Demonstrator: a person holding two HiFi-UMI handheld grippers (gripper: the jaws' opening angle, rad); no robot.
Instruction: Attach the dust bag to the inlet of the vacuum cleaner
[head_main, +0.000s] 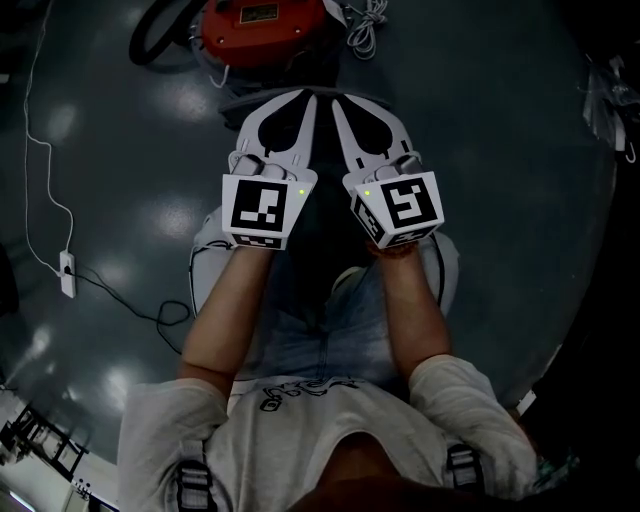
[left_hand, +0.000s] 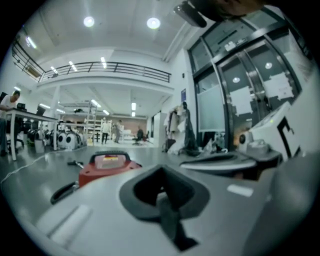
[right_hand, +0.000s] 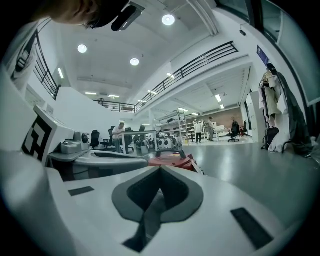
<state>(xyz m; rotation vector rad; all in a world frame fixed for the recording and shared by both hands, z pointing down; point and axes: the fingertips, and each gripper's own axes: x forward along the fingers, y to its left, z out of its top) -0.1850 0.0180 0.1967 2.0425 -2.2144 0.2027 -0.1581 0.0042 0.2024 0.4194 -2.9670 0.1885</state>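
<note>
Vacuum cleaner (head_main: 262, 25) ahead
Left hand-held gripper (head_main: 305, 100) and right hand-held gripper (head_main: 340, 102) closed, empty (dust bag unseen); we locate it first.

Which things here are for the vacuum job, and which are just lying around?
For the job: red vacuum cleaner, black hose, left gripper and right gripper, both shut and empty. No dust bag shows.
Just lying about: power strip, loose white cord.
</note>
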